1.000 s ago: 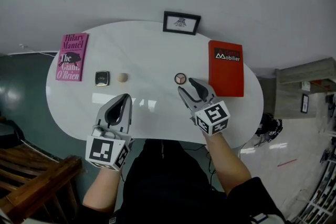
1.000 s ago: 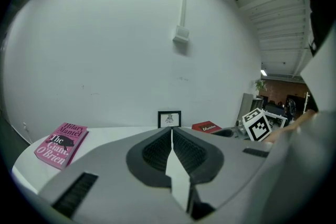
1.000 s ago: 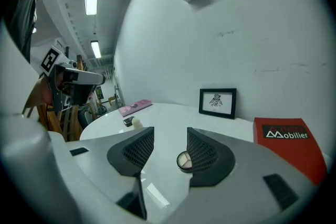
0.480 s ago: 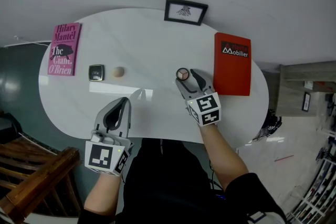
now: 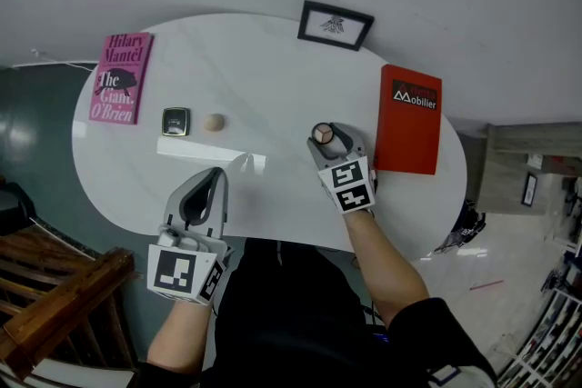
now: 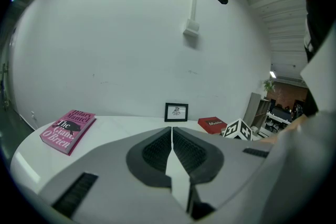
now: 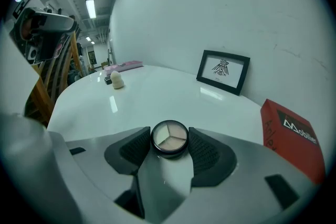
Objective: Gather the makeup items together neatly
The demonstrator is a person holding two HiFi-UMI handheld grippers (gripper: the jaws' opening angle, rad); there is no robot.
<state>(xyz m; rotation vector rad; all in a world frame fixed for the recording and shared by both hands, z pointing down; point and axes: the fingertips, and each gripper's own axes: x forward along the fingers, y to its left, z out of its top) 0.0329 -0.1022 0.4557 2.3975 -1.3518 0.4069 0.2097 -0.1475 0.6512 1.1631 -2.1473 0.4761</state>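
The round compact [image 7: 169,138] lies flat on the white table [image 5: 264,86], centre of the frame, between the jaws of my right gripper [image 5: 329,143]. These jaws have just been opening and stand wide on either side of it, not clamped. In the head view one jaw covers part of it. The square compact [image 5: 175,121] and sponge [image 5: 214,122] sit side by side at left, well apart from it. My left gripper [image 6: 171,134] is closed and empty; its body hides all makeup in its own view.

Right gripper [image 5: 329,142], jaws just opened, sank around the compact [image 7: 169,139]
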